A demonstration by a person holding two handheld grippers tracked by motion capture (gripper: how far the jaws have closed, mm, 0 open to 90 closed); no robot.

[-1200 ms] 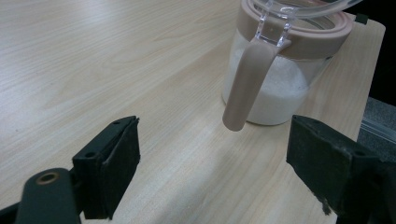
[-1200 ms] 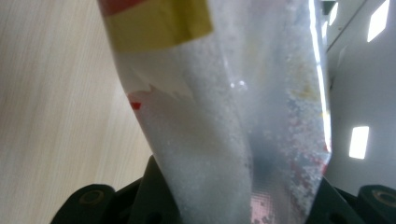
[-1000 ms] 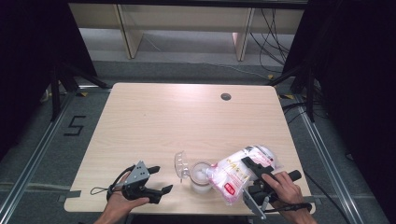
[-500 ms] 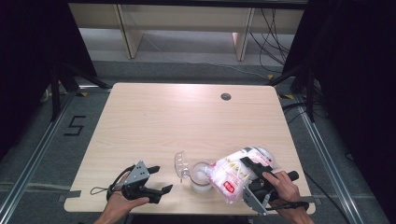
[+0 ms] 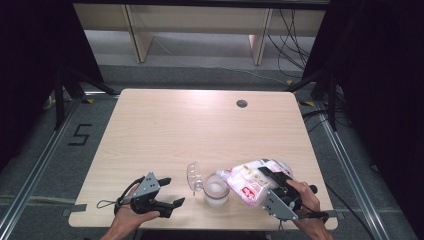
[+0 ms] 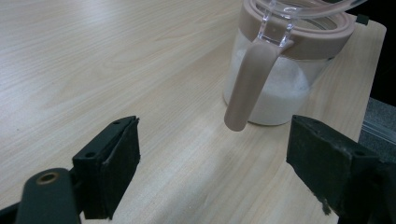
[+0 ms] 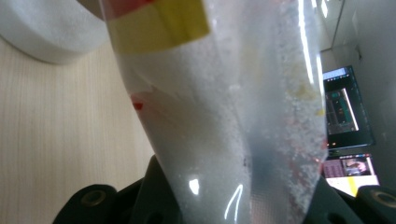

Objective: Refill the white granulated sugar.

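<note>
Nearest to us, at the front edge of the pale wooden table (image 5: 165,130), our two hands held the tools. Our left black two-jaw gripper (image 5: 167,192) sat low on the left side of the table, and its jaws stood wide apart with nothing between them. In the left gripper view, that left gripper (image 6: 215,168) pointed at the clear round jar with a tan rim (image 6: 285,70), and a long tan handle (image 6: 247,79) hung down the side of the jar. White grains filled the lower part of the jar.

On the right side, our right black two-jaw gripper (image 5: 274,176) was squeezed onto the clear plastic bag with pink, red and yellow print (image 5: 250,181). The bag was tilted, with its open end leaning toward the jar (image 5: 216,189) and just beside its mouth. In the right gripper view, the bag (image 7: 224,130) rose up between the jaws, full of white grains.

The jar stood near the front of the table, between our two grippers. Its clear lid (image 5: 193,175) stood flipped open on the left side of the jar.

Farther away, a small dark round hole (image 5: 242,103) sat near the back edge of the table. Behind the table we saw a grey floor (image 5: 200,55) with black cables (image 5: 285,30) on it.
</note>
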